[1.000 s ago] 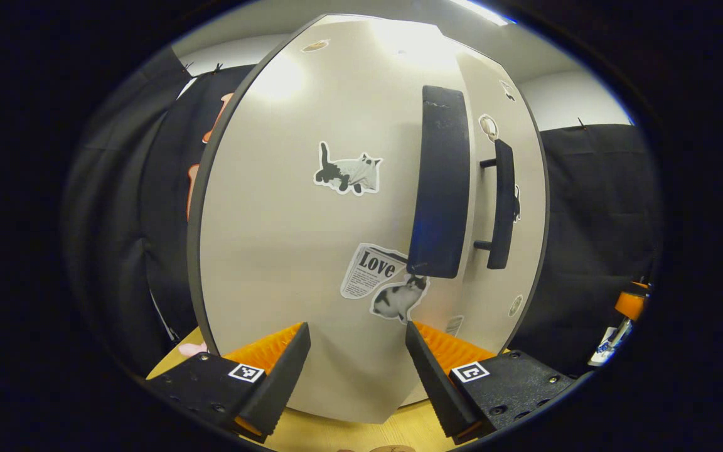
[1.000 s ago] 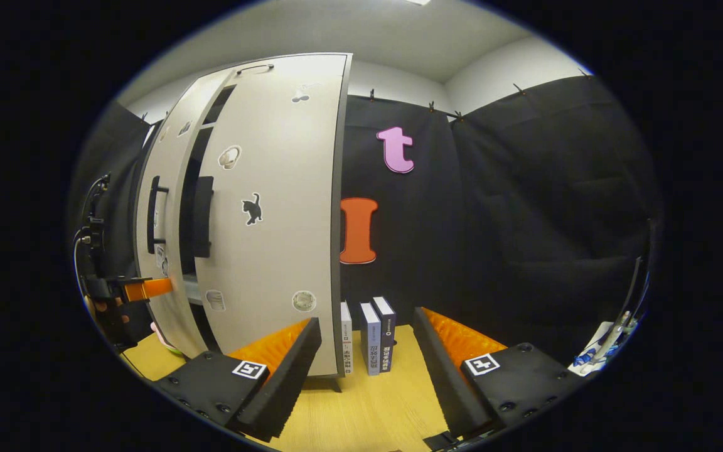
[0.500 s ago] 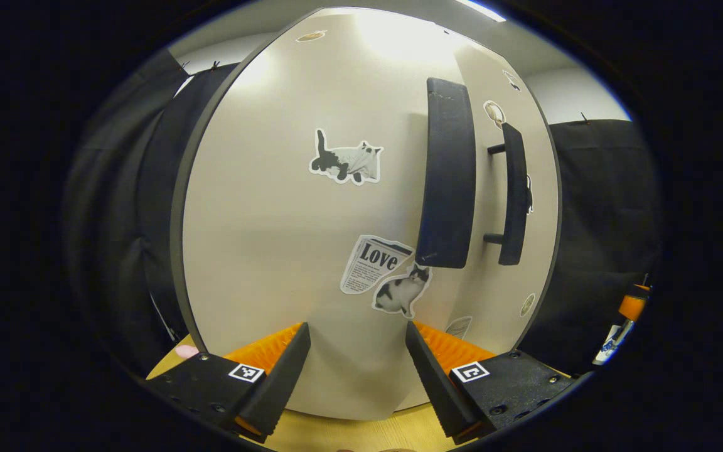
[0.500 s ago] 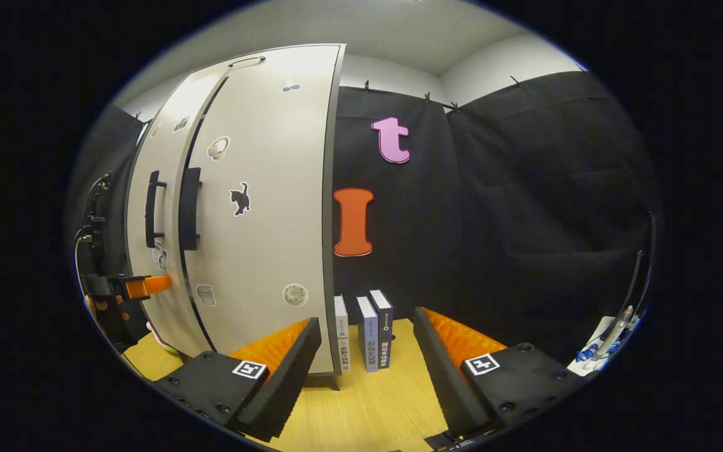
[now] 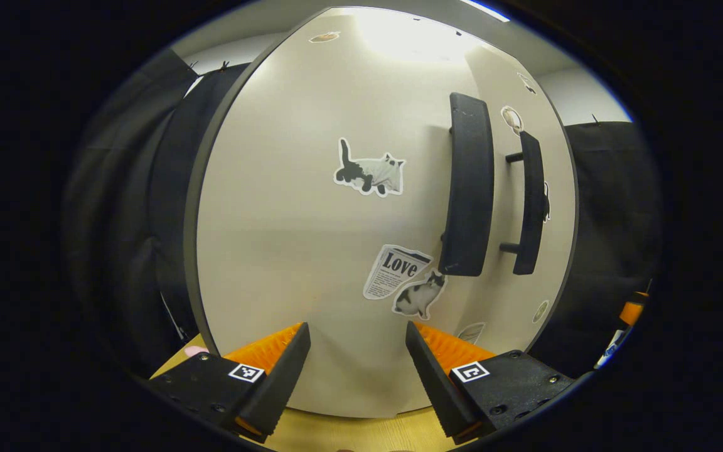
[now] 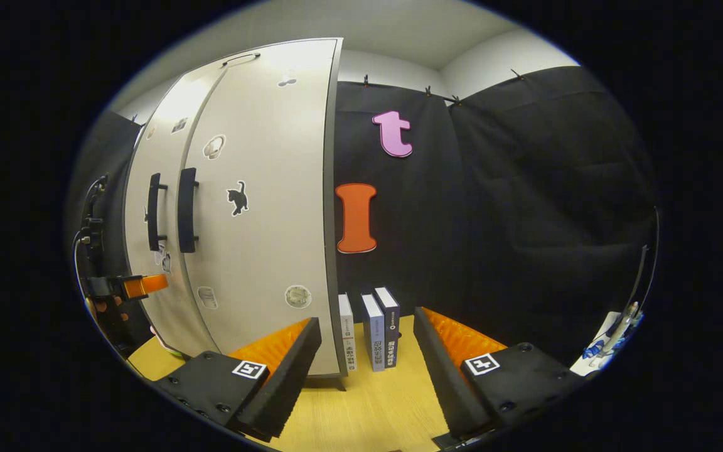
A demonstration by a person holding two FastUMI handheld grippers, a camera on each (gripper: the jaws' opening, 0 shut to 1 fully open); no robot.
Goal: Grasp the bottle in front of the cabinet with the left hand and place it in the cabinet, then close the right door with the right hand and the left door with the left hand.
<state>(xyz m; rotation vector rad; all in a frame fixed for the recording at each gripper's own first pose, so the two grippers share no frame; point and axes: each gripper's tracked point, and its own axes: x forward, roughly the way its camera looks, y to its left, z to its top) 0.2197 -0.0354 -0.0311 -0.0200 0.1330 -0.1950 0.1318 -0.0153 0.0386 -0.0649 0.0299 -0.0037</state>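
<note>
Close against the pale grey left cabinet door [image 5: 311, 207] with its cat stickers, the left gripper [image 5: 355, 370] stood spread wide, holding nothing; I judged a steady flat push near the black bar handle [image 5: 469, 188] would seat it flush. From the right gripper view, the right gripper [image 6: 368, 370] gaped empty too, and both doors [image 6: 261, 207] looked nearly shut, hiding the bottle presumably inside.

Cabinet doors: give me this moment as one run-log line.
left door: looks shut | right door: looks shut | left gripper: open, at left door | right gripper: open, apart from cabinet | bottle: unseen
</note>
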